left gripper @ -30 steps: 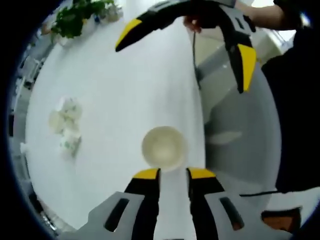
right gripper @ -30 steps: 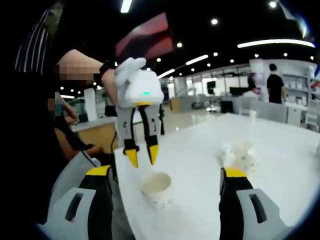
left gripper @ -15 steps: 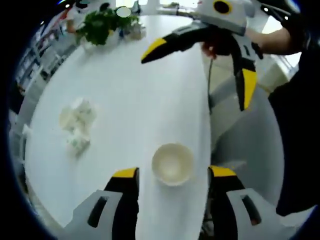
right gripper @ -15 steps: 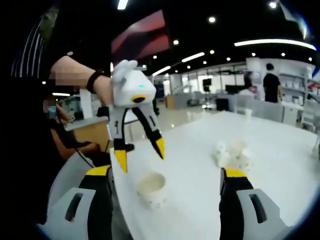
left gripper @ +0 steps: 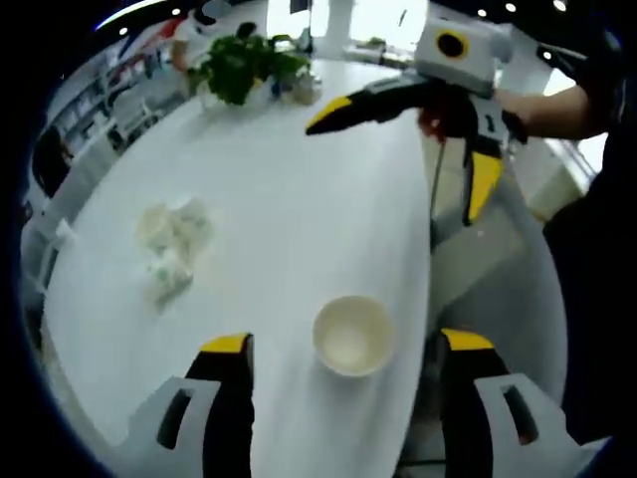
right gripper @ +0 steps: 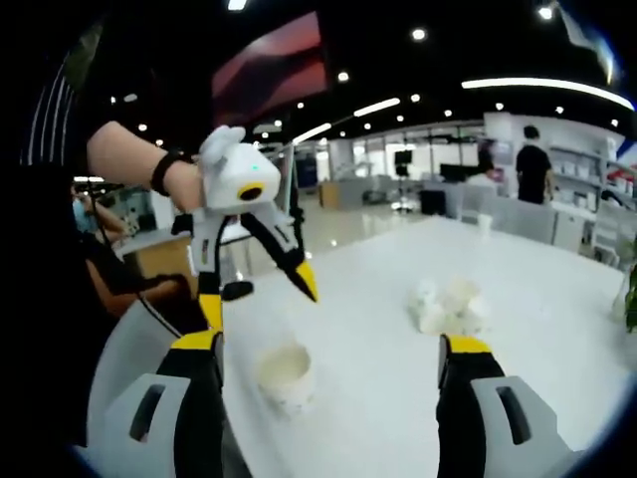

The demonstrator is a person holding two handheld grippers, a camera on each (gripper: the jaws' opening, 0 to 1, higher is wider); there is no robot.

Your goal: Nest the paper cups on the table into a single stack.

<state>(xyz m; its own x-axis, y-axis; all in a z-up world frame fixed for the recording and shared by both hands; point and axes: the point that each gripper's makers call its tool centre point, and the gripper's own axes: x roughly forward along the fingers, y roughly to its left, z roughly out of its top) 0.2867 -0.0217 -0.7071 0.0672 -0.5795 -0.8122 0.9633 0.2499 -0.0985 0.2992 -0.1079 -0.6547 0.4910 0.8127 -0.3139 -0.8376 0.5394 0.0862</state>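
White table (left gripper: 299,199) carries everything: a potted plant (left gripper: 239,68) at its far end, a loose cluster of paper cups (left gripper: 169,244) mid-table, one single cup (left gripper: 352,335) upright near the edge. Left gripper (left gripper: 343,344) hovers above that cup, jaws wide, holding nothing. Right gripper (right gripper: 323,349) likewise wide and empty. Judged: thin paper, very light, crushes easily, tips readily; best pinched gently across the rim wall, then lowered straight into another cup
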